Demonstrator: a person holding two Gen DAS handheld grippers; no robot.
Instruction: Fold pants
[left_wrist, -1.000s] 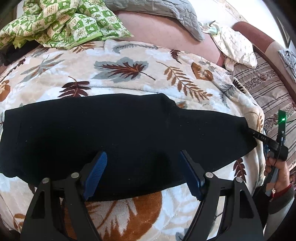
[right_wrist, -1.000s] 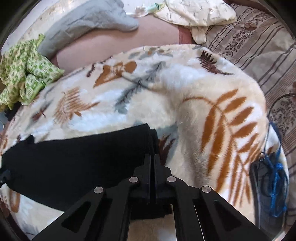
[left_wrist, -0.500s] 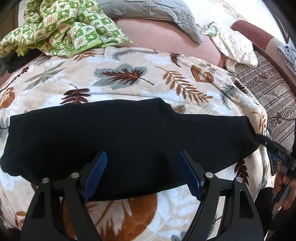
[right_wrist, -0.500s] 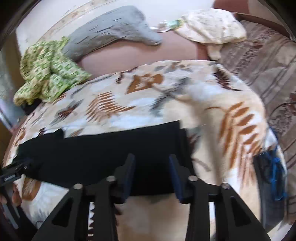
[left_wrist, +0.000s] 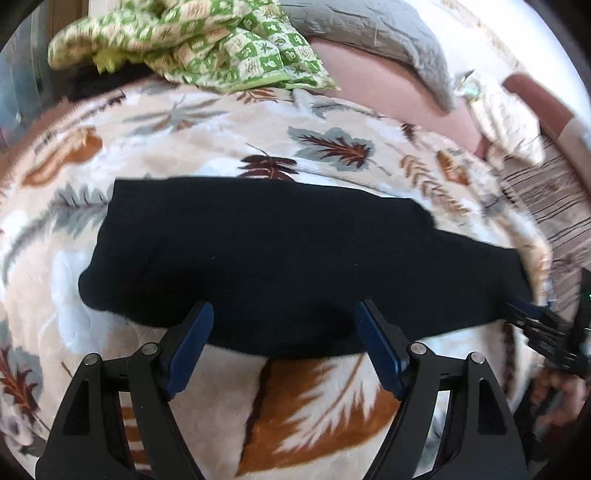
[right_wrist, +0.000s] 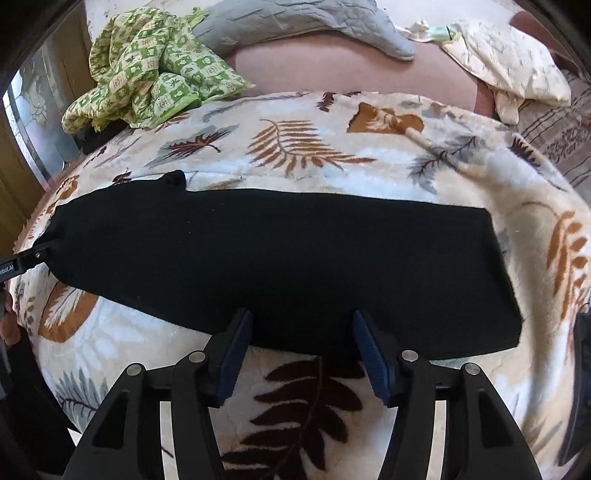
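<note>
Pants (right_wrist: 280, 273) are lying flat in a long black strip across the leaf-print blanket (right_wrist: 317, 147) on the bed, already doubled lengthwise by the look of it, with one end near the left tool (left_wrist: 282, 347) and the other off toward the right tool (right_wrist: 301, 350). Both tools hover at the near edge of the fabric with nothing clamped. The left one is spread wide and empty, and the right one's jaws have just been opening, with only the hem line showing in the gap and the pads not pressing on anything.

So the step in hand looks like picking the next grab points for a crosswise fold. To do that well, each tool probably wants to bite a corner at the same short end, catching all the layers at once, since thin dark fabric like this slips apart easily. Lifting both corners evenly and carrying them straight along the strip should keep the edges lined up. The plush blanket will likely drag on the cloth, so a clean lift beats sliding. The green patterned cloth (right_wrist: 147, 66) and grey pillow (right_wrist: 306, 22) sit well apart at the far side, out of the way.
</note>
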